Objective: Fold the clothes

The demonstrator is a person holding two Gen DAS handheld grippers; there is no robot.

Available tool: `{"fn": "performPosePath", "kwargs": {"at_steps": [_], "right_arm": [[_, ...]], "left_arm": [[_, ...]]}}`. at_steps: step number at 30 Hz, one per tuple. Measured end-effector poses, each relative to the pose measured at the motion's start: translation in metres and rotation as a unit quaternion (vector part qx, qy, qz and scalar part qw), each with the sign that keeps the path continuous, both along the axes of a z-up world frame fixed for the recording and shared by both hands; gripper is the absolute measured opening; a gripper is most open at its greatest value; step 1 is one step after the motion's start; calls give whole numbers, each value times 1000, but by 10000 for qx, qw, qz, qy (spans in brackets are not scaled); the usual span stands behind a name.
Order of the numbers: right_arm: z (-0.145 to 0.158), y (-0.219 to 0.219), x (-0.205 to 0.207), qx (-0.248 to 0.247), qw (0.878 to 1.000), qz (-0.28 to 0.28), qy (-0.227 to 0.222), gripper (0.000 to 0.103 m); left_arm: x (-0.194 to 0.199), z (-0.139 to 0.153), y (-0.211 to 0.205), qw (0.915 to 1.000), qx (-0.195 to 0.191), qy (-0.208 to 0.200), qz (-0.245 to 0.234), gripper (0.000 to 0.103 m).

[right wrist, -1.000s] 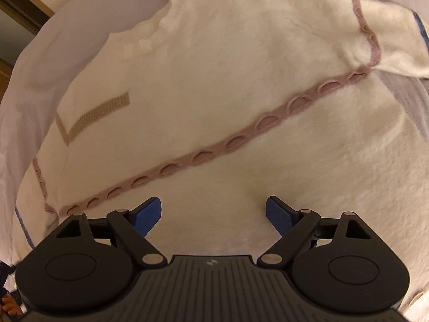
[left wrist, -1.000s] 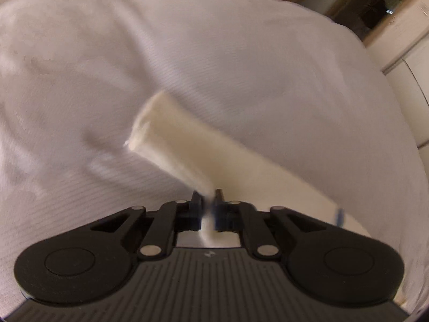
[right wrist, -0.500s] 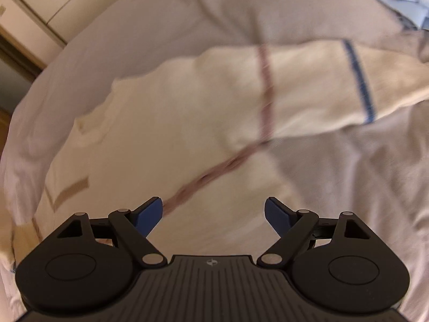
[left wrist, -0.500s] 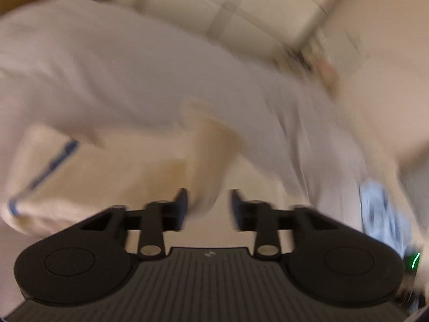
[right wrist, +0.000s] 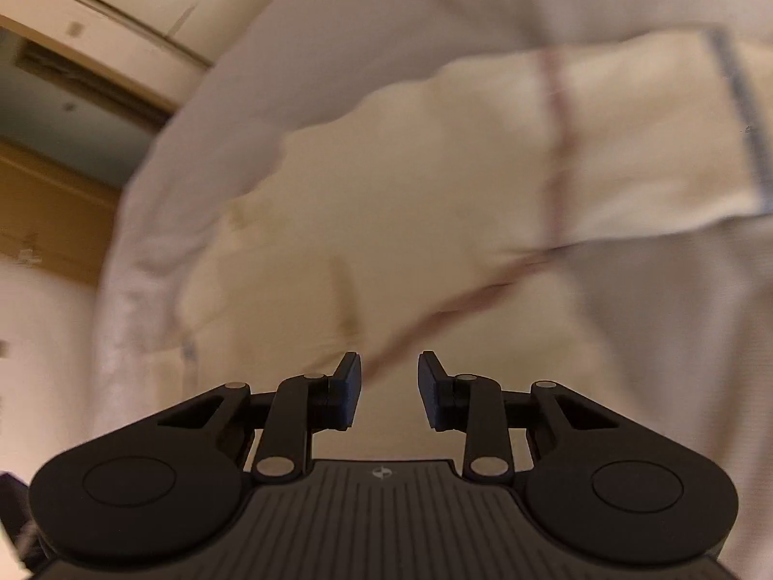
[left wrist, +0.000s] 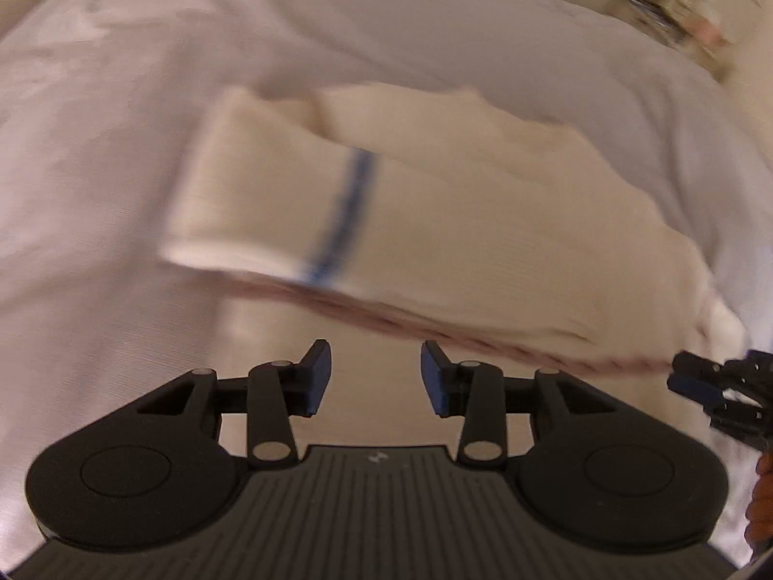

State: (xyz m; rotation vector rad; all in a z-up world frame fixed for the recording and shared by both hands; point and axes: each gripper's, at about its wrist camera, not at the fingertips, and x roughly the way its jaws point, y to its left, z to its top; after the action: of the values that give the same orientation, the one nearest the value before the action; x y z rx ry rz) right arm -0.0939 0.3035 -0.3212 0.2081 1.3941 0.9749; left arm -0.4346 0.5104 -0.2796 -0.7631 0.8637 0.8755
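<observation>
A cream knit sweater [left wrist: 483, 222] with a blue cuff stripe and a pink cable seam lies on the white bed sheet [left wrist: 96, 169]. One sleeve is folded across its body. My left gripper [left wrist: 376, 377] is open and empty, just short of the sweater's near edge. The right gripper's fingers [left wrist: 695, 386] show at the right edge of the left wrist view, by the seam. In the right wrist view the sweater [right wrist: 410, 203] fills the middle, and my right gripper [right wrist: 389, 386] is open and empty over its pink seam. Both views are blurred.
The white sheet [right wrist: 652, 338] covers the bed around the sweater. Wooden furniture and a wall [right wrist: 63, 154] stand beyond the bed's left edge in the right wrist view. Blurred items [left wrist: 676, 14] sit past the bed's far right corner.
My left gripper has let go of the sleeve, opened and swung round; the sleeve now lies folded over the sweater. My right gripper has narrowed its opening and swung left over the sweater.
</observation>
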Motion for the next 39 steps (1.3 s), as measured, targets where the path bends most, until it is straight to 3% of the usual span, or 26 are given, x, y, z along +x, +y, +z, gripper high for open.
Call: {"fn": "performPosePath", "kwargs": {"at_steps": [2, 4, 8, 10, 12, 14, 17, 21, 24, 27, 29, 33, 35, 37, 39], "right_arm": [[-15, 21, -5, 141, 9989, -52, 443, 33], [-32, 38, -8, 258, 9957, -258, 853, 43], [-65, 68, -11, 177, 9906, -589, 1222, 44], [-75, 83, -14, -48, 9922, -665, 1055, 40], [-77, 94, -16, -41, 9933, -690, 929, 14], [-56, 95, -16, 359, 9962, -601, 512, 13], [-5, 81, -15, 947, 9924, -467, -627, 12], [9, 54, 8, 497, 9850, -822, -1432, 13], [-8, 44, 28, 24, 9864, -1040, -1273, 13], [-10, 41, 33, 29, 9843, -1034, -1430, 13], [-18, 43, 35, -243, 9857, -927, -1386, 14], [-26, 38, 29, -688, 9824, -910, -1479, 30], [-24, 29, 24, -747, 9780, -948, -1704, 30], [-27, 23, 24, -1163, 9720, -926, -1818, 28], [-31, 9, 30, -1342, 9707, -1055, -1689, 28]], "left_arm": [[-16, 2, 16, 9997, 80, 110, 192, 38], [-31, 3, 32, 9989, 161, 219, 385, 42], [-46, 4, 50, 9983, 184, 225, 510, 43], [-47, 4, 52, 9982, 158, 233, 538, 43], [-45, 4, 52, 9983, 172, 220, 505, 43], [-43, 3, 52, 9987, 207, 206, 410, 43], [-32, -1, 53, 9993, 248, 196, 209, 43], [-15, -8, 50, 9994, 277, 201, -42, 42], [-3, -11, 47, 9989, 330, 249, -199, 42], [6, -12, 44, 9980, 424, 345, -325, 41], [12, -12, 43, 9971, 504, 399, -403, 40], [28, -4, 36, 9934, 851, 478, -599, 40], [41, -9, 35, 9904, 916, 662, -794, 41], [54, -28, 38, 9860, 876, 1048, -961, 44], [61, -46, 43, 9828, 752, 1405, -935, 48]]}}
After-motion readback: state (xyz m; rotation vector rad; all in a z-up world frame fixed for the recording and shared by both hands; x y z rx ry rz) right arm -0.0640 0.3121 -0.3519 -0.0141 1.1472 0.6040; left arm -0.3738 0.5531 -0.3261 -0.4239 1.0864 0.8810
